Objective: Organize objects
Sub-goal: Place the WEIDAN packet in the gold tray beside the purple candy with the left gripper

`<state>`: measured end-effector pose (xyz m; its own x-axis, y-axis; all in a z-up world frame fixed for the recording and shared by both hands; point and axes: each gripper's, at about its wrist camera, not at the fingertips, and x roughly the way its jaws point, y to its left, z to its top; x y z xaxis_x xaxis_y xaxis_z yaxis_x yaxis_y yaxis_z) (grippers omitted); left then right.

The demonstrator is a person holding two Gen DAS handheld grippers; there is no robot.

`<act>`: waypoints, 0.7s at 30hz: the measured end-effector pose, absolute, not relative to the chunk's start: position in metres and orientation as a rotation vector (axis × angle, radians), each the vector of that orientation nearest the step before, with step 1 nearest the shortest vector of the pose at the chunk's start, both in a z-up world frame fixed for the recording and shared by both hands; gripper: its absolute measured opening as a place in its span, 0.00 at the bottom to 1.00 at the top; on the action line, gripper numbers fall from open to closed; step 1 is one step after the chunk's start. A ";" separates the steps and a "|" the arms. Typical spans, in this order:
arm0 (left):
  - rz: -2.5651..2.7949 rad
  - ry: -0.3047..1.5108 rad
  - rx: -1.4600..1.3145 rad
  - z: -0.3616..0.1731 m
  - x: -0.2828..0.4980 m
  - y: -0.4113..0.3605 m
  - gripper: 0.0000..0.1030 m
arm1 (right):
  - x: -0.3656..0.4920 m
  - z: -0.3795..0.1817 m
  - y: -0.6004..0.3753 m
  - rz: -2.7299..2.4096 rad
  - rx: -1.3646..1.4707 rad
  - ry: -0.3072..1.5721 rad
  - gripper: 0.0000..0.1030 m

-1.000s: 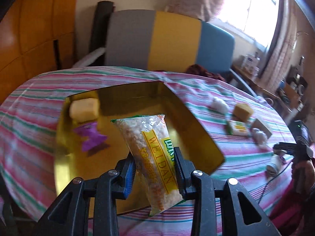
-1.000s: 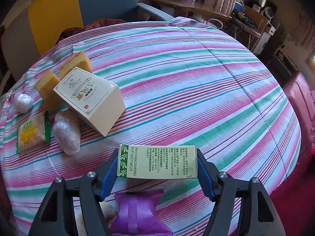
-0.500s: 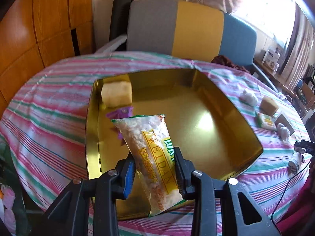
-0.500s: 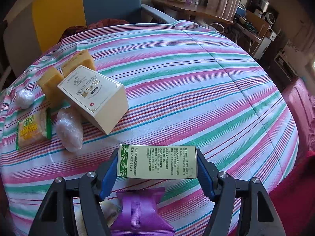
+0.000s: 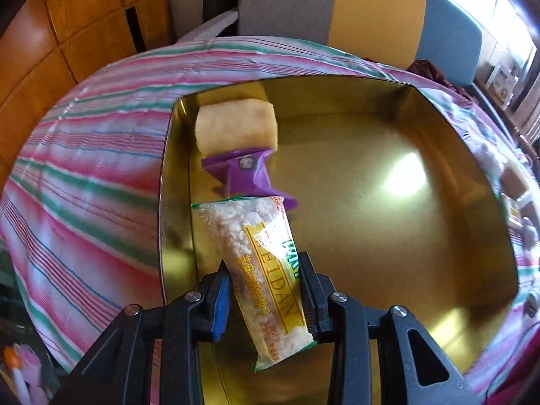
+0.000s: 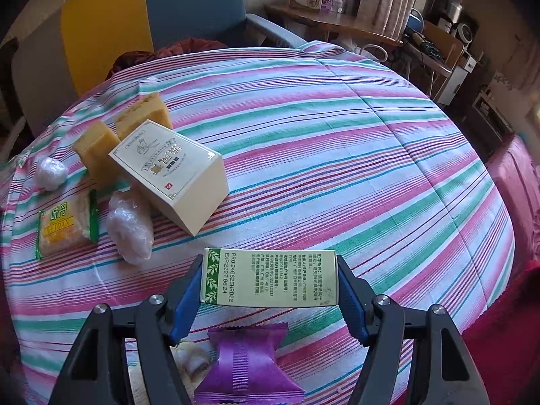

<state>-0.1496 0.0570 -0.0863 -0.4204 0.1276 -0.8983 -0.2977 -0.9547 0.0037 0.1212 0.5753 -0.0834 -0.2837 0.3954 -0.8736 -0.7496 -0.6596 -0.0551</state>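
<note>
My left gripper [image 5: 265,270] holds a clear rice-cracker packet [image 5: 256,246] with a yellow label, and its jaws are opening around it. The packet hangs low over the left part of a golden tray [image 5: 371,202], its top end next to a purple candy [image 5: 248,175]. A yellow cake [image 5: 236,128] lies behind the candy. My right gripper [image 6: 270,270] is shut on a pale green box [image 6: 270,278] above the striped tablecloth [image 6: 337,155]. Below that box lies a purple packet [image 6: 248,364].
On the cloth to the left of the right gripper stand a cream box [image 6: 175,172], two yellow cakes [image 6: 96,145], a second cracker packet [image 6: 65,229] and two plastic-wrapped lumps [image 6: 130,226]. A grey, yellow and blue chair [image 5: 337,6] stands behind the table.
My left gripper has come down and forward over the tray and tilted more steeply; the tray now fills the view. The right gripper and its box have not moved.
</note>
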 end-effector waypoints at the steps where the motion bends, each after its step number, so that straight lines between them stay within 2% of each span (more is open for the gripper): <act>1: 2.452 0.233 -1.527 -0.086 -0.151 0.057 0.37 | 0.121 -0.083 0.576 2.003 -1.211 0.481 0.70; 4: 2.484 0.238 -1.483 -0.078 -0.150 0.057 0.44 | 0.121 -0.081 0.576 2.011 -1.202 0.483 0.70; 10: 2.559 0.252 -1.363 -0.053 -0.130 0.052 0.44 | 0.122 -0.079 0.574 2.014 -1.185 0.485 0.69; 21: 2.711 0.174 -1.161 -0.020 -0.059 0.023 0.44 | 0.127 -0.061 0.568 2.065 -1.091 0.495 0.69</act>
<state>-0.0594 0.0226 -0.0203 -0.6763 0.1250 -0.7259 -0.2168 -0.9756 0.0339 0.1271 0.5679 -0.0612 -0.3677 0.4286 -0.8253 -0.7561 -0.6544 -0.0030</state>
